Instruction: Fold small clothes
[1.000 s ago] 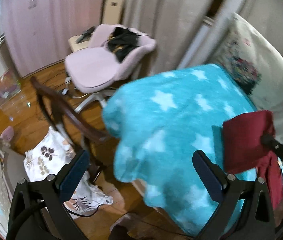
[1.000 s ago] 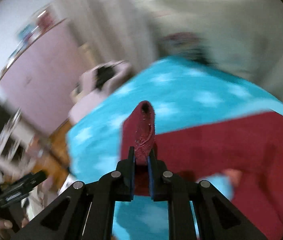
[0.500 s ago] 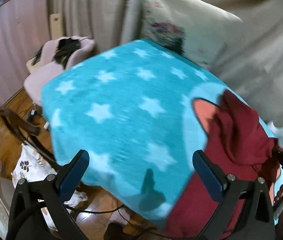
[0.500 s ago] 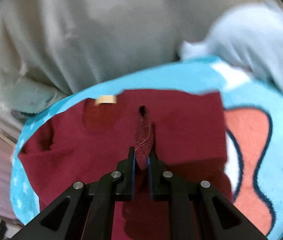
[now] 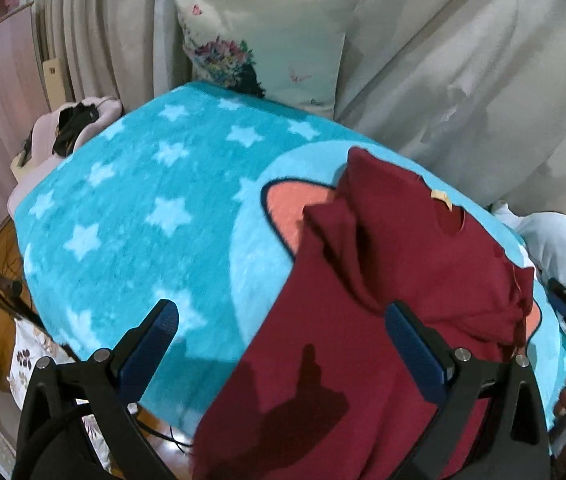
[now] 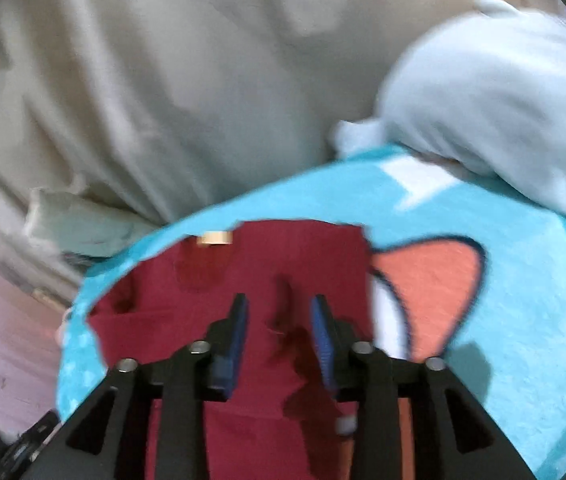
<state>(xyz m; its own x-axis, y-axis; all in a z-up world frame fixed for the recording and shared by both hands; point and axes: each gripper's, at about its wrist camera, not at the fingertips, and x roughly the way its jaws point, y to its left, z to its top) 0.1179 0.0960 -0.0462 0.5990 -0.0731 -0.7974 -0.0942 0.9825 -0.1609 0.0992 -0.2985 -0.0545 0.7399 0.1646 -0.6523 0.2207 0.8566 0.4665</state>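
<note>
While it lies on the turquoise star blanket (image 5: 143, 216), the maroon shirt (image 5: 383, 320) runs lengthwise toward the camera, its tan-labelled neck toward the beige backrest (image 5: 463, 80). It looks rumpled, 1 side bunched. The left gripper (image 5: 283, 344) gapes wide, empty; the right gripper (image 6: 279, 328) is parted, gripping nothing. A floral pillow (image 5: 267, 28) sits behind.

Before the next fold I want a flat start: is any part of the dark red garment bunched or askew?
Yes. The dark red garment lies on the turquoise star blanket, but its left part is heaped into a ridge instead of flat, and its lower end hangs over the blanket's edge. Both grippers are open, neither holding it.
</note>
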